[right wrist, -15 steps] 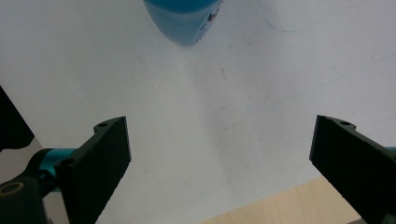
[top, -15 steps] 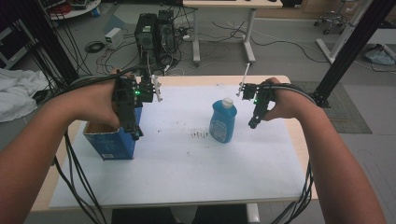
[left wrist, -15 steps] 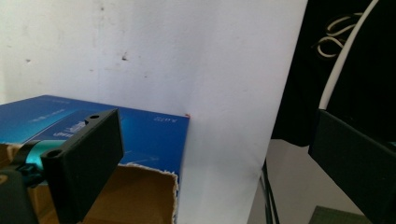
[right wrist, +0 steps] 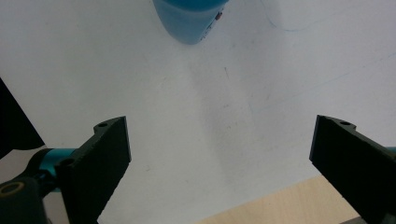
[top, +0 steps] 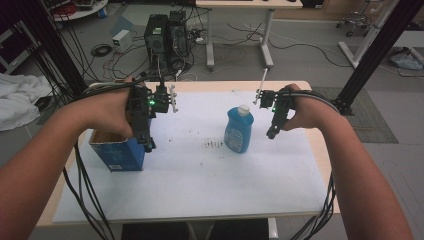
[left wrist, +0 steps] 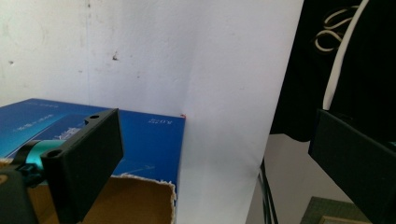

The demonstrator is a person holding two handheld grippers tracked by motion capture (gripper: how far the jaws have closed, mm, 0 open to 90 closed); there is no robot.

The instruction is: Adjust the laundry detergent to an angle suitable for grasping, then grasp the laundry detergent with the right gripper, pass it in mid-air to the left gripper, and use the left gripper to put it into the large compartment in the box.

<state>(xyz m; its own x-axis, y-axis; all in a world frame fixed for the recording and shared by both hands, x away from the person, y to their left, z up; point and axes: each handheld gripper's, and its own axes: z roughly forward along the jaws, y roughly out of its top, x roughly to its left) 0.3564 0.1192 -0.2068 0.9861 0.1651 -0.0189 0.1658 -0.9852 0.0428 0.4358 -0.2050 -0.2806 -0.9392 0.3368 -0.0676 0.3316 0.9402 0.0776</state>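
The bottle [top: 238,129] stands upright mid-counter on the white sheet, just beside the right gripper [top: 270,134] toward the person's left, nearer to it than the left gripper [top: 148,145] over the box [top: 117,152]; both jaws spread, empty.

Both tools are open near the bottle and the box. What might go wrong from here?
1. The blue bottle stands upright and narrow, with the right tool open just beside it; a sideways brush would likely tip it.
2. The left tool hangs over the corner of the open blue box; in the left gripper view one finger overlaps the torn rim and may snag it.
3. Cables trail past the box and might drag it.
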